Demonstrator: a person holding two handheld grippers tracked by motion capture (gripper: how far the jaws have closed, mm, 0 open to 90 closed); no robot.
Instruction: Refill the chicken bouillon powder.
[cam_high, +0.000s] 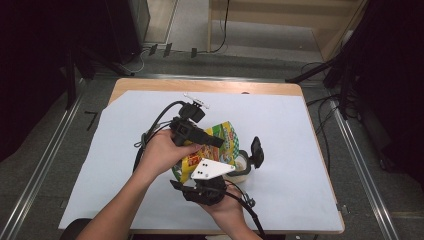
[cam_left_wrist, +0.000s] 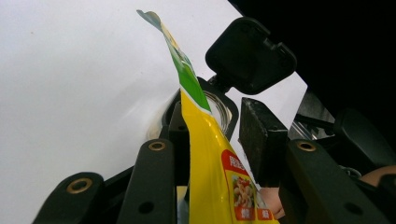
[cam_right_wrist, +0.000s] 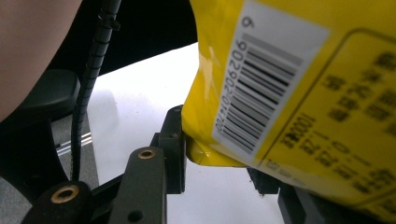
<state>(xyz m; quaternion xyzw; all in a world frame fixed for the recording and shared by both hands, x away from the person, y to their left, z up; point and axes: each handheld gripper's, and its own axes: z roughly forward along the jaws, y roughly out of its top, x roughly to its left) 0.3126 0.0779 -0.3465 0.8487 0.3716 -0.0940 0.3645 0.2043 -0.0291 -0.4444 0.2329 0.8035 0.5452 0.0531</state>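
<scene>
A: Nearest us?
B: The right gripper (cam_high: 212, 175), its jaws pinching the bottom corner of the yellow pouch (cam_high: 220, 142).
A: And the left gripper (cam_left_wrist: 217, 140)?
B: Jaws spread, the pouch standing between them against one pad, so no grip there.
A: Beyond?
B: A jar (cam_high: 243, 165), lid (cam_high: 257, 150) flipped open, on the white sheet (cam_high: 300, 150).
A: The step?
B: Probably tipping the pouch into the jar. Next, the mouth must sit over the opening.
</scene>
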